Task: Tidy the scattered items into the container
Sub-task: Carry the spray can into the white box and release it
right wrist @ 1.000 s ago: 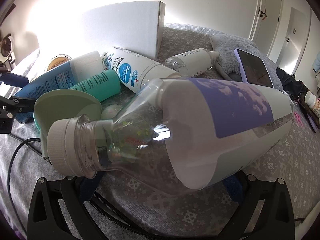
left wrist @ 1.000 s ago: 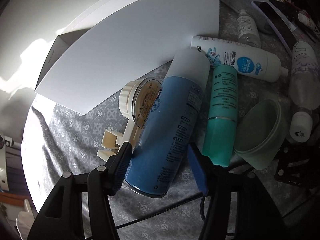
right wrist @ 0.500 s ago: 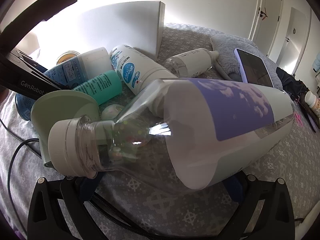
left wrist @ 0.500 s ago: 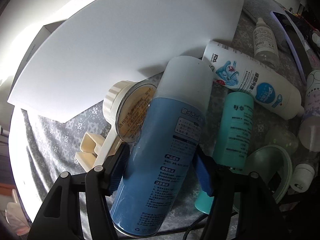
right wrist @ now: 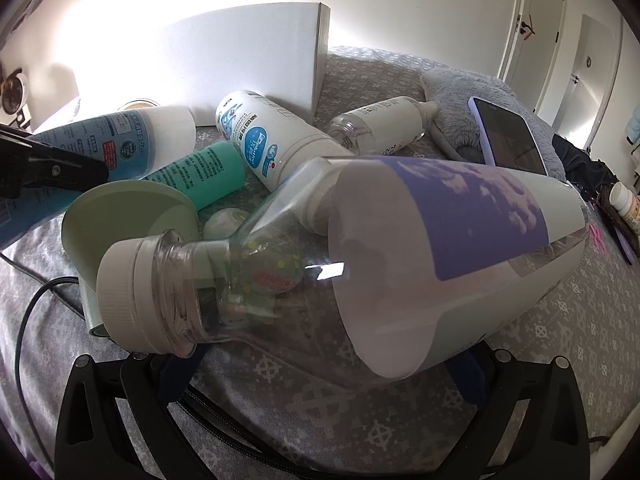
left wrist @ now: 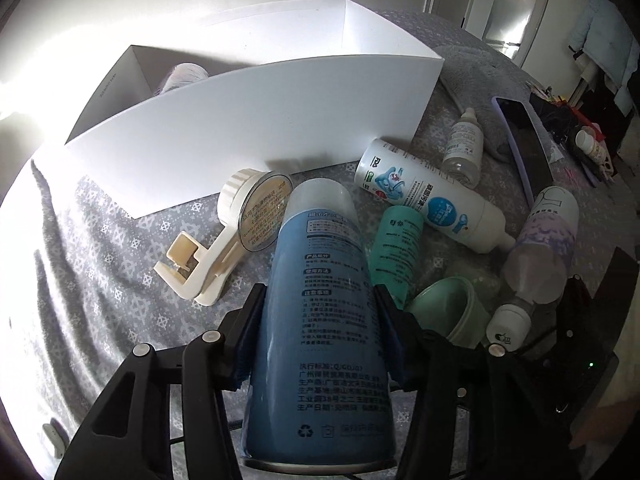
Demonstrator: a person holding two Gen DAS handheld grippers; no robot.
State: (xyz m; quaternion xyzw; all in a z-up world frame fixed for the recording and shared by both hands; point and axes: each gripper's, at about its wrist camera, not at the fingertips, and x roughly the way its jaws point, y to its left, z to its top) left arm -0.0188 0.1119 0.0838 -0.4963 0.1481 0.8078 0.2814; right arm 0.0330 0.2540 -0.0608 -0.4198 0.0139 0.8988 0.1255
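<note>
My left gripper point(left wrist: 316, 336) is shut on a blue spray can point(left wrist: 320, 320) with a frosted white cap and holds it lifted, pointing toward the white open box point(left wrist: 248, 128); the can also shows in the right wrist view point(right wrist: 100, 148). One bottle point(left wrist: 182, 74) lies inside the box. My right gripper point(right wrist: 324, 364) is open, its blue pads on either side of a clear bottle with a purple label point(right wrist: 400, 248) that lies on the grey cloth. The bottle also shows in the left wrist view point(left wrist: 540, 248).
On the cloth lie a white bottle with blue print point(left wrist: 428, 196), a teal tube point(left wrist: 394, 248), a green cup point(left wrist: 452, 312), a cream dispenser point(left wrist: 236, 224), a small clear bottle point(left wrist: 462, 148), and a phone point(left wrist: 524, 140) on a grey plush.
My left gripper has closed on the blue can and lifted it, tilting back so the box's inside comes into view. The right gripper and its bottle have stayed put.
</note>
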